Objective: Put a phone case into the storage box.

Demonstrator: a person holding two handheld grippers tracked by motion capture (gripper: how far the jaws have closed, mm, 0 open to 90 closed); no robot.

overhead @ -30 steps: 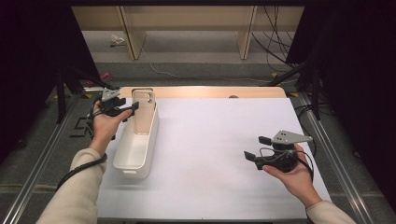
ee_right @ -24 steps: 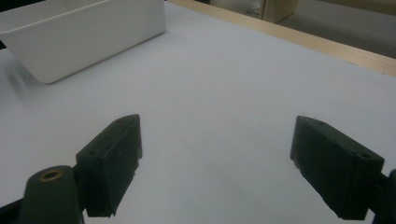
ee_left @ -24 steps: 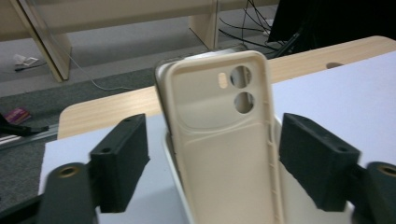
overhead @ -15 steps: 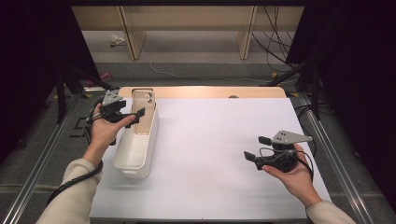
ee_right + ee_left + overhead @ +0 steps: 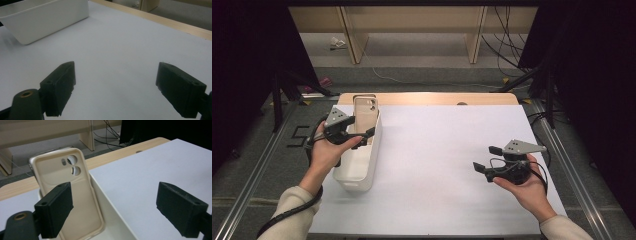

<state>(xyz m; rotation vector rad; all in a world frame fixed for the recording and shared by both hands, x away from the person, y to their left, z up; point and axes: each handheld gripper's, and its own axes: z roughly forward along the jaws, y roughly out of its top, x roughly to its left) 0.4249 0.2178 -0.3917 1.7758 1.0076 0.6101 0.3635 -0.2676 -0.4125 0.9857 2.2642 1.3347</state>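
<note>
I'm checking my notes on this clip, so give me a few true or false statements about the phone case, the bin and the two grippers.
1. The phone case leans upright inside the white bin. True.
2. The left gripper is clamped on the case. False: its jaws have just been opening and stand wide, with nothing between the pads.
3. The right gripper is open and empty. True.
4. The bin sits at the table's right side. False: it is at the left, by the left gripper.
5. The case is black. False: it is pale gold.
</note>
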